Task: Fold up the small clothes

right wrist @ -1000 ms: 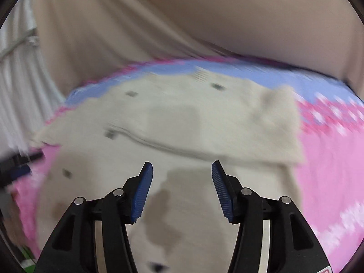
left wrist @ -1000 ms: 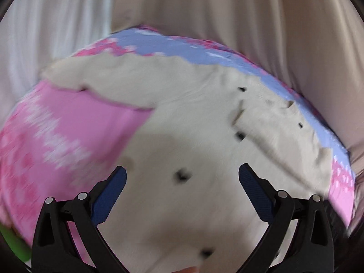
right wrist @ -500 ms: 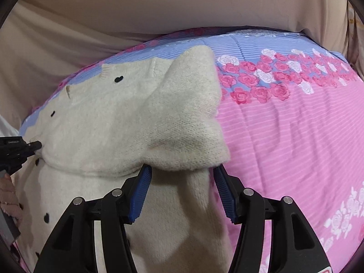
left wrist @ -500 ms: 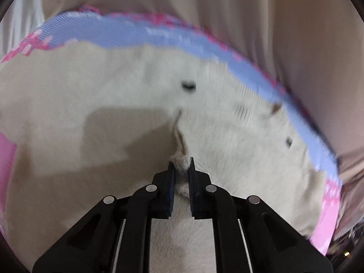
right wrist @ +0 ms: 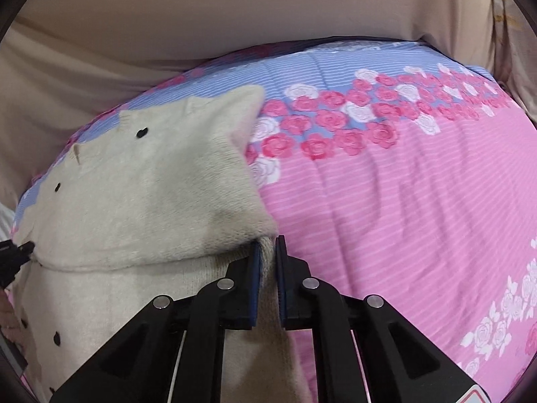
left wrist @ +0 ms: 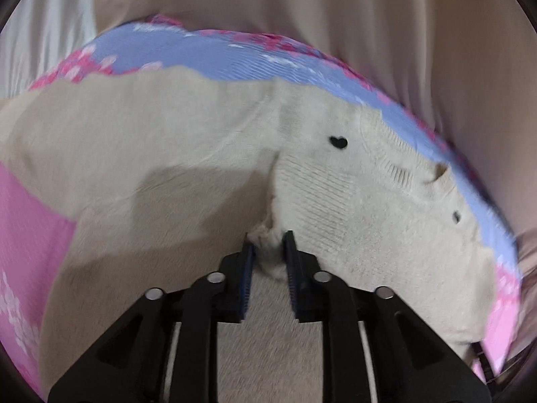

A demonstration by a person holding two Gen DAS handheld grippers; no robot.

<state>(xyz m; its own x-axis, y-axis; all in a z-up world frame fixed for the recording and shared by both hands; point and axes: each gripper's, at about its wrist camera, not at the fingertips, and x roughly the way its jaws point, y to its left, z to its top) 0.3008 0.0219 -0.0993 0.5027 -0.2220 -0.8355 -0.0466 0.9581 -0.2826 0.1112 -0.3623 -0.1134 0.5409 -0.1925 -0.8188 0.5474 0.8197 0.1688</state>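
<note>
Now the cream knitted sweater (right wrist: 141,201) lies on the bed's pink and blue rose-patterned bedspread (right wrist: 386,201), one sleeve folded across its body. Having just closed, the right tool (right wrist: 267,252) pinches the sweater's edge. The left tool (left wrist: 268,247), its jaws just eased slightly apart, grips a bunched fold of knit.

Right gripper (right wrist: 267,252) at 6 o'clock, jaws clamped on edge of cream knit sweater (right wrist: 141,194) with black heart buttons, sleeve folded across body. Pink-blue rose bedsheet (right wrist: 402,201) at 3 o'clock. Left gripper (right wrist: 16,255) tip at 9 o'clock, touching sweater.
</note>
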